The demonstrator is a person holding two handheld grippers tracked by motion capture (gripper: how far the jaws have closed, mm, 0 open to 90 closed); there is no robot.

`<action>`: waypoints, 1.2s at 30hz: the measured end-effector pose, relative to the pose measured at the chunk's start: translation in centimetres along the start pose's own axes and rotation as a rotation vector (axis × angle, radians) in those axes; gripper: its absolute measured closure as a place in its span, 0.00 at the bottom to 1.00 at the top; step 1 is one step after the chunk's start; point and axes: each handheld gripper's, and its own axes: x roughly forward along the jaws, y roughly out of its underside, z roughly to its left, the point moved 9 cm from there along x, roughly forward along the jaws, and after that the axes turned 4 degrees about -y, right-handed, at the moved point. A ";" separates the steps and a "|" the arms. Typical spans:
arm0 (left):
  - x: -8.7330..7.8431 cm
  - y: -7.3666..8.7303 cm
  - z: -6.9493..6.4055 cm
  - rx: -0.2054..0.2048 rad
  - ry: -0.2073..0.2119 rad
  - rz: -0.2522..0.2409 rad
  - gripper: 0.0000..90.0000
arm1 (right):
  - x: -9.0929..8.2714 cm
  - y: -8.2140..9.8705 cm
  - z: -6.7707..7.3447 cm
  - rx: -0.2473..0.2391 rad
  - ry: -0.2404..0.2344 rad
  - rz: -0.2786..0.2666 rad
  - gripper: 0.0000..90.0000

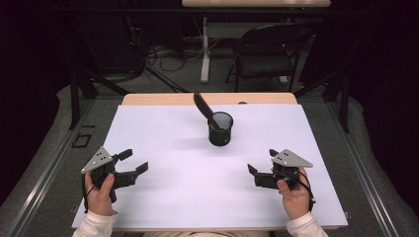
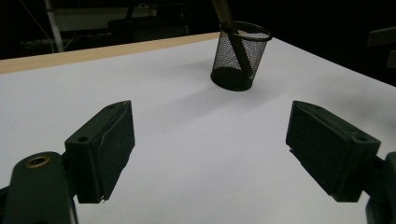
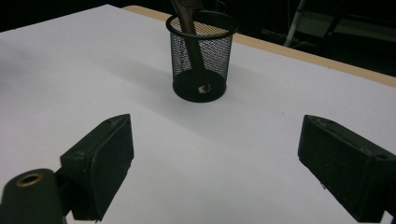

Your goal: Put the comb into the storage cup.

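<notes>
A black wire-mesh cup (image 1: 220,128) stands upright on the white table top (image 1: 163,148), a little behind its middle. A dark long-handled tool (image 1: 202,106) leans out of the cup toward the back left. My left gripper (image 1: 134,161) hovers near the front left of the table, open, nothing between its jaws. My right gripper (image 1: 262,165) is at the front right, also open and empty. Both point inward toward the cup. In the left gripper view the cup (image 2: 240,56) stands far ahead; in the right gripper view the cup (image 3: 201,56) is ahead with the tool (image 3: 189,28) inside.
A wooden table edge (image 1: 163,99) runs along the back of the white surface. Behind the table stand a dark folding chair (image 1: 269,52) and a desk leg (image 1: 205,49) with cables on the floor. Metal rails flank both sides of the table.
</notes>
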 end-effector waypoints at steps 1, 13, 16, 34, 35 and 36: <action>0.1 0.1 0.1 -0.001 -0.001 -0.003 0.18 | 0.0 0.2 -0.2 0.001 0.003 0.000 0.11; 0.5 1.4 1.2 -0.002 -0.019 0.007 0.18 | 0.0 1.8 -1.6 0.018 0.041 -0.001 0.11; 0.6 1.6 1.5 0.006 -0.024 0.010 0.18 | 0.1 2.0 -1.9 0.031 0.045 -0.002 0.11; 0.9 2.5 2.1 0.017 -0.032 0.024 0.18 | 0.8 3.5 -3.3 0.044 0.083 0.020 0.11; 1.0 2.5 2.1 0.021 -0.033 0.026 0.18 | 0.9 3.5 -3.3 0.043 0.085 0.016 0.11; 1.0 2.5 2.1 0.022 -0.032 0.025 0.18 | 0.9 3.5 -3.4 0.041 0.085 0.022 0.11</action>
